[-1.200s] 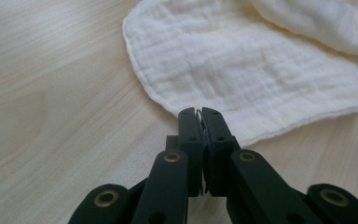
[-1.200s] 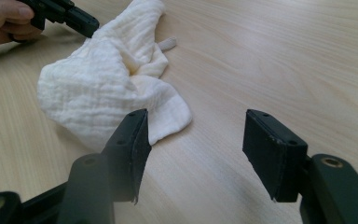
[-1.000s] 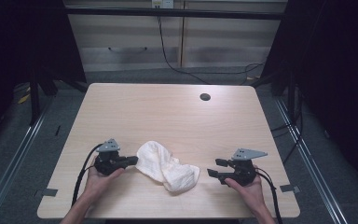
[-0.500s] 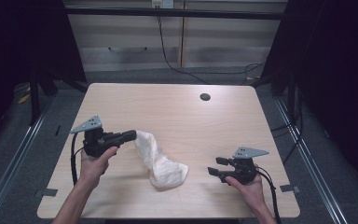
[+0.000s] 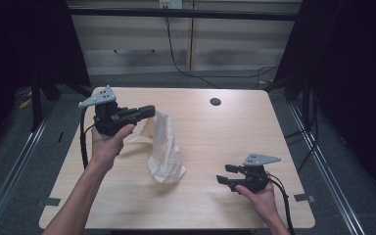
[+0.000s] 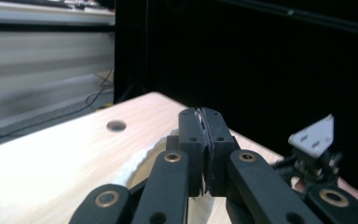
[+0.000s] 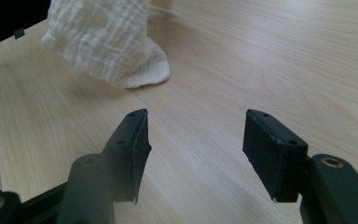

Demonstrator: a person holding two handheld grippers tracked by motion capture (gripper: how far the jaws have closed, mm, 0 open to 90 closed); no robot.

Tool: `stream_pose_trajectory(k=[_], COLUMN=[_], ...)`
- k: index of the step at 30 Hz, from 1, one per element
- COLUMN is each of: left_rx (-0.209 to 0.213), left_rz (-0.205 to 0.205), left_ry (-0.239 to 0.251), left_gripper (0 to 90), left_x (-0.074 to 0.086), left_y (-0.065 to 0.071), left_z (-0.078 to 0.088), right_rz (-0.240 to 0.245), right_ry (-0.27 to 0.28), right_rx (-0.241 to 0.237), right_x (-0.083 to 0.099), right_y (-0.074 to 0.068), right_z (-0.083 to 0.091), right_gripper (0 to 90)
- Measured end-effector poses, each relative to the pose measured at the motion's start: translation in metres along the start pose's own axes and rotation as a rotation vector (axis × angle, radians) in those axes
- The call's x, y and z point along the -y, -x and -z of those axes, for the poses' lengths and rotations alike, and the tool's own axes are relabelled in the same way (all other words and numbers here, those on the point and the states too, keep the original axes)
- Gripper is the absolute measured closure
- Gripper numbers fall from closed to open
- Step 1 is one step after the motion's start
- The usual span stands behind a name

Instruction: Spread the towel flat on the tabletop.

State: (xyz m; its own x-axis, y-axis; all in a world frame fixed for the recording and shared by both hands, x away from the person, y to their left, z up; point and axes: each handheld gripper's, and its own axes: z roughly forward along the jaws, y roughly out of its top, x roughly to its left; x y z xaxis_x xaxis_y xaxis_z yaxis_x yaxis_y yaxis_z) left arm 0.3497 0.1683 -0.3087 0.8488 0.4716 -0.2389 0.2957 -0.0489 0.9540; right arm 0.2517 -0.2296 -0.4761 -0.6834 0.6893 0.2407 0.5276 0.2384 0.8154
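Left hand-held gripper (image 5: 149, 110) clamps the white cloth (image 5: 164, 152) above the table (image 5: 215, 132); right hand-held gripper (image 5: 223, 174) gapes.

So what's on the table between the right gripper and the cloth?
Nothing: bare wood lies between the open right gripper and the white cloth in the right gripper view.

Left gripper (image 5: 149, 110) held raised at the left, hand (image 5: 106, 145) wrapped under its body, jaws pointing level toward the right and pressed together; in the left gripper view (image 6: 204, 122) the pads meet with a thin white sliver pinched between them. Left forearm comes in from near left, angled up and far. Right gripper (image 5: 226, 175) sits low at near right, jaws spread apart and pointing left, right hand (image 5: 259, 193) behind it. Right gripper view (image 7: 196, 140): wide gap, nothing between pads.
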Motion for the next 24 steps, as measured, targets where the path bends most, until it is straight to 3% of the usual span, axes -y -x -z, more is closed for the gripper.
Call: stream_pose_trajectory(k=[1,2,4,10,18,24], left_rx=[0.018,0.009,-0.038,-0.101,-0.195,-0.219], left_rz=[0.023,0.038,0.027,0.076,0.111,0.169], left_ry=[0.011,0.010,-0.023,-0.095,-0.172,-0.195], left_gripper=[88.0,88.0,88.0,87.9,87.7,87.7], left_x=[-0.002,-0.003,0.001,0.038,0.074,0.103], left_y=[-0.003,-0.008,-0.014,-0.041,-0.069,-0.084], left_z=[-0.001,-0.004,-0.008,-0.013,-0.008,0.001], right_rz=[0.002,0.003,0.005,0.019,0.064,0.105], right_ry=[-0.001,-0.002,-0.002,-0.007,-0.030,-0.049], right_rx=[0.001,-0.003,-0.005,-0.021,-0.068,-0.125], right_x=[0.000,-0.001,-0.001,-0.004,-0.015,-0.028], right_y=[0.000,-0.001,-0.002,-0.006,-0.020,-0.035], right_z=[-0.001,-0.002,-0.002,-0.007,-0.026,-0.050], right_gripper=[40.9,40.8,40.9,41.5,47.9,51.0])
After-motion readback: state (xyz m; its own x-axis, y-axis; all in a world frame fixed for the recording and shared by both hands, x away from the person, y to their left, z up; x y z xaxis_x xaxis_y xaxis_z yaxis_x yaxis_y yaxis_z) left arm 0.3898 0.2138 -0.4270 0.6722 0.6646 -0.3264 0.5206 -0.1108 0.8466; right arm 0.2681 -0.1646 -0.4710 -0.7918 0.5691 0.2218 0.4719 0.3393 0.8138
